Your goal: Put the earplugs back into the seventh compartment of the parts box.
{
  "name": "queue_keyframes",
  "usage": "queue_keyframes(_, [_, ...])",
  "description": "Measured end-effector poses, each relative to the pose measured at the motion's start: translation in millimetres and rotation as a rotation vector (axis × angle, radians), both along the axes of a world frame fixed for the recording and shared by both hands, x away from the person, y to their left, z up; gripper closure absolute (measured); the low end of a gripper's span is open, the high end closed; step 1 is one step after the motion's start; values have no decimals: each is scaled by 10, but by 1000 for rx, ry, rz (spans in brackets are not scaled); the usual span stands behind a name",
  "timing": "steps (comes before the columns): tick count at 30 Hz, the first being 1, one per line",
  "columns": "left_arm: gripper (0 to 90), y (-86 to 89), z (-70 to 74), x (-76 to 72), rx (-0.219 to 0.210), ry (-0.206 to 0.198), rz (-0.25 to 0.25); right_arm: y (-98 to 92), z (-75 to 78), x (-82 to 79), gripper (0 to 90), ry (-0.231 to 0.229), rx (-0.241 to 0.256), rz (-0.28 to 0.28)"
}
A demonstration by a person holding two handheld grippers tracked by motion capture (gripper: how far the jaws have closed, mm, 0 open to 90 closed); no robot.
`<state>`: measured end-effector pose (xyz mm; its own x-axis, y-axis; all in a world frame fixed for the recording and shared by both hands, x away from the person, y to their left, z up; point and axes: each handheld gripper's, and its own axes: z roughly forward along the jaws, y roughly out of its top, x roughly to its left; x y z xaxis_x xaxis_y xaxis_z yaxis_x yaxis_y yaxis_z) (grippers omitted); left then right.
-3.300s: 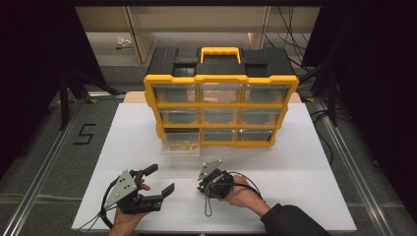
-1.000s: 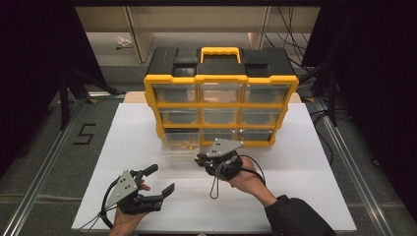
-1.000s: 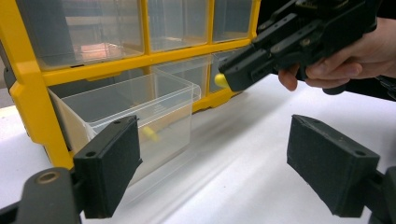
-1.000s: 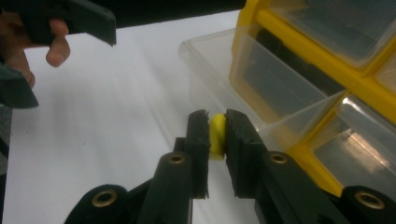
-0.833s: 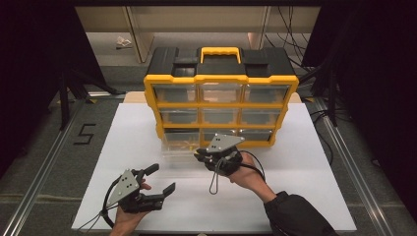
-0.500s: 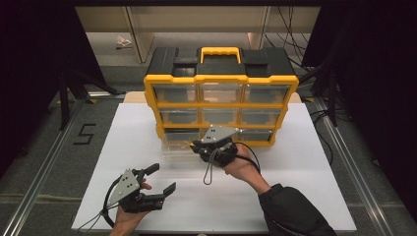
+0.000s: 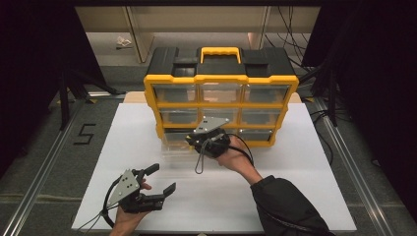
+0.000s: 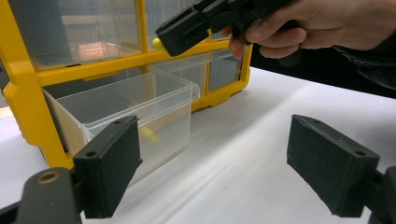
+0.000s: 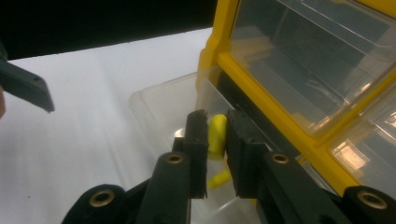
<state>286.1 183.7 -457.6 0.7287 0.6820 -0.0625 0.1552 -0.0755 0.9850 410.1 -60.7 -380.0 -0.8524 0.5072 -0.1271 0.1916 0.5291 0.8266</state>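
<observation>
A yellow and black drawer cabinet [image 7: 221,81] stands at the back of the white table. Its bottom-left clear drawer [image 7: 174,147] is pulled out onto the table. My right gripper [image 7: 194,142] hovers over that drawer, shut on a small yellow piece [image 9: 216,135]. A second yellow piece [image 9: 218,179] lies inside the drawer [image 9: 159,107] below the jaws. From the left gripper view, the drawer [image 8: 140,102] holds a yellow piece [image 8: 148,133], with the right gripper [image 8: 187,32] above it. My left gripper [image 7: 162,179] rests open near the table's front left, its jaws wide apart and nothing between them.
The white table top [image 7: 295,187] lies bare to the right of my right forearm. The cabinet's other clear drawers [image 7: 260,93] are pushed in. A black carry handle with a yellow grip [image 7: 220,51] tops the cabinet. Dark floor and rails flank the table.
My right gripper has moved forward and left from the table's middle to above the pulled-out drawer. The left gripper has stayed in place, open.
</observation>
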Motion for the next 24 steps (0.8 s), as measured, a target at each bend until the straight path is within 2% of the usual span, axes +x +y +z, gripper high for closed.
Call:
queue_keyframes(8, [172,3,2,1,0,-1,0,113,-35,118,786,3,-13,-21])
queue_keyframes(14, [171,4,3,-1,-2,0,-1,167,-143,189,742,23,-46,-31])
queue_keyframes(16, [171,4,3,-2,-2,-2,-1,162,-158,199,682,32,-31,-38])
queue_keyframes(18, [172,3,1,-1,0,0,1,152,-153,201,660,37,-20,-41])
queue_keyframes(24, [172,0,0,2,0,2,1,120,-98,162,572,22,-4,-37])
